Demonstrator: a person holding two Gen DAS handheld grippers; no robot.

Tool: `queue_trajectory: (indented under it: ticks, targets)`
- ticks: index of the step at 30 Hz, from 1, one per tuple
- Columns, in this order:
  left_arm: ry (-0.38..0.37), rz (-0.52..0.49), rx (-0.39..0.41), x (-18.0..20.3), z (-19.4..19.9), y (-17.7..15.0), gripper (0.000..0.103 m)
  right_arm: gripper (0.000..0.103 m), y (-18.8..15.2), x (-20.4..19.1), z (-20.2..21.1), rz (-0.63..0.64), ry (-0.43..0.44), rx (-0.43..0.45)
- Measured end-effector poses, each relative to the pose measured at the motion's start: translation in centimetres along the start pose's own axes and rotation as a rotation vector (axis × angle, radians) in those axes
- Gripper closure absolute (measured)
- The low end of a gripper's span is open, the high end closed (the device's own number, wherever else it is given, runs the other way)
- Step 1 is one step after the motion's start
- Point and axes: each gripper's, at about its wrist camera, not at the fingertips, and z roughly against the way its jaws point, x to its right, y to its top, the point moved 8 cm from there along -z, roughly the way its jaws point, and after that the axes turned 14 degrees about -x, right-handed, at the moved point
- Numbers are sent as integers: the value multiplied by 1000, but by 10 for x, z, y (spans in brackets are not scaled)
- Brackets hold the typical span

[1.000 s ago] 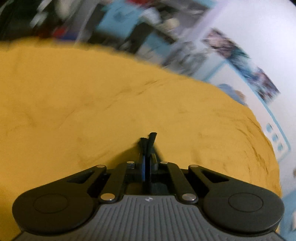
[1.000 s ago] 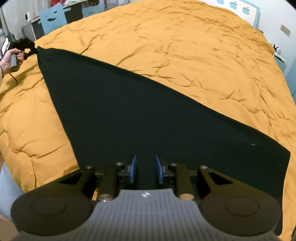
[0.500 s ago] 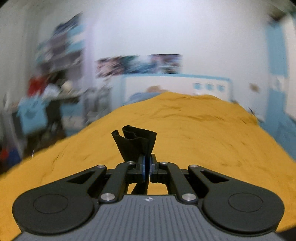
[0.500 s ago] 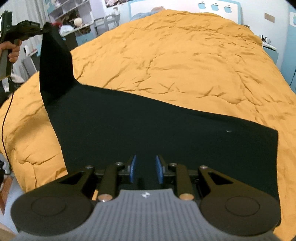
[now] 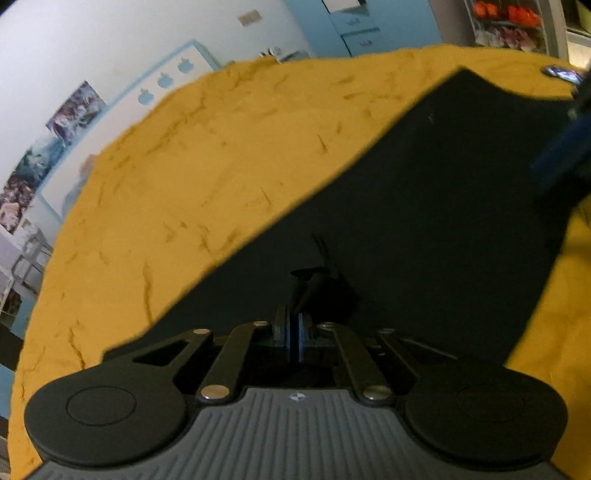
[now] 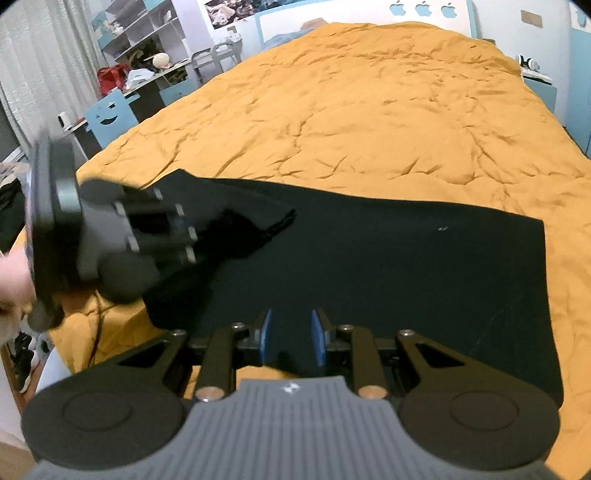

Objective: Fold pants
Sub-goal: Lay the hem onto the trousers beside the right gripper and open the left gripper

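Observation:
Black pants (image 6: pixel 388 258) lie flat on an orange bedspread (image 6: pixel 369 122). My left gripper (image 5: pixel 294 321) is shut on a bunched end of the pants (image 5: pixel 317 288) and holds it low over the rest of the cloth (image 5: pixel 443 206). In the right wrist view that left gripper (image 6: pixel 199 236) comes in from the left, with the folded-over end (image 6: pixel 258 221) lying on the pants. My right gripper (image 6: pixel 291 332) is open above the near edge of the pants, with nothing between its pads.
The orange bedspread (image 5: pixel 184 192) covers the whole bed. A blue chair (image 6: pixel 110 114) and cluttered shelves (image 6: pixel 147 48) stand left of the bed. A blue headboard (image 6: pixel 406 11) is at the far end. A blue nightstand (image 6: pixel 539 85) is on the right.
My left gripper has carried the pants end up off the far left corner and swung it over onto the rest of the pants. The right gripper has stayed open in place.

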Motion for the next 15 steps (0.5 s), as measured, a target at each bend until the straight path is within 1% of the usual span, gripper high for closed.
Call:
queue_trajectory:
  ticks: [2, 4, 6, 9, 12, 14, 15]
  targets:
    - [-45, 35, -16, -5, -4, -4, 99, 83, -1, -4, -3, 5, 9, -5]
    - [-99, 63, -25, -10, -4, 0, 97, 83, -1, -8, -6, 8, 20, -7]
    - [-175, 97, -36, -12, -4, 2, 95, 83, 1, -13, -6, 15, 31, -7]
    - [-276, 146, -48, -15, -7, 3, 89, 83, -1, -21, -5, 32, 35, -10]
    - [-387, 208, -47, -7, -2, -2, 89, 83, 0, -21, -6, 31, 33, -17]
    - [-474, 249, -51, -4, 2, -3, 89, 83, 2, -22, -6, 21, 46, -21]
    - [-522, 272, -48, -5, 3, -2, 87, 83, 4, -22, -6, 19, 52, -20]
